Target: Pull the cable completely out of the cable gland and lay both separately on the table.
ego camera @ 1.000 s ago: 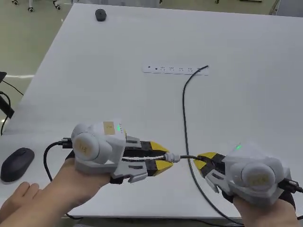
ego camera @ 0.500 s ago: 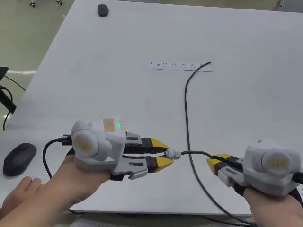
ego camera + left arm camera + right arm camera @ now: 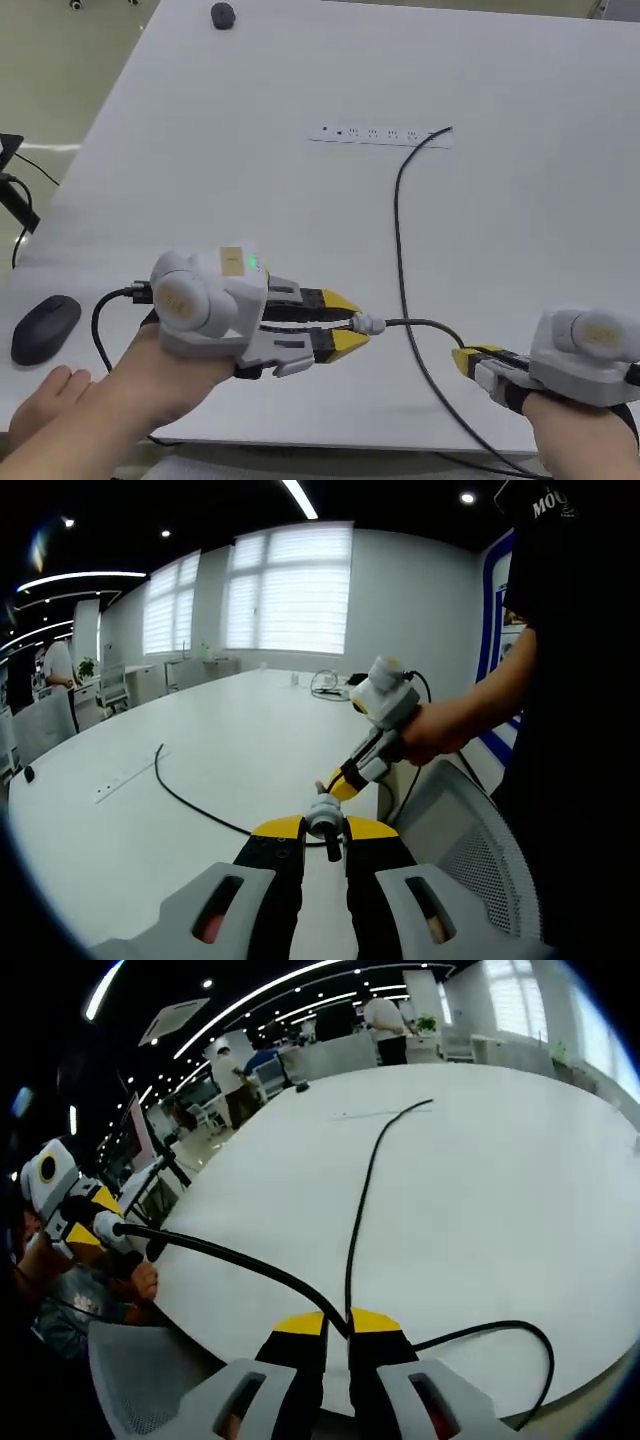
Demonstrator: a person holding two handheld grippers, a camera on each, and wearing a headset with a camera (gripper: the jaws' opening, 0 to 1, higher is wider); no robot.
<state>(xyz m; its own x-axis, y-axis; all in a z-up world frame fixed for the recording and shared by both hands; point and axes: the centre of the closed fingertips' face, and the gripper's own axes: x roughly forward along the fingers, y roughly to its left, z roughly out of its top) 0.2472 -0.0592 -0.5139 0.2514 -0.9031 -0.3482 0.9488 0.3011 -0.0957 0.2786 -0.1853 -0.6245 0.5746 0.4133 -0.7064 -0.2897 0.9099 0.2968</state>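
The left claw (image 3: 350, 323) pinches the cable gland (image 3: 368, 324) at its tips, and the right claw (image 3: 466, 357), apart from it, is pressed together on the black cable (image 3: 425, 323), which runs from the gland above the bench (image 3: 250, 150).

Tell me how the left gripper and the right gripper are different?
The left gripper is shut on the small pale gland; the right gripper is shut on the black cable. In the head view the left gripper sits further in over the table, while the right gripper is nearer its front edge. Both have yellow-tipped jaws, pinched shut and pointing toward each other.
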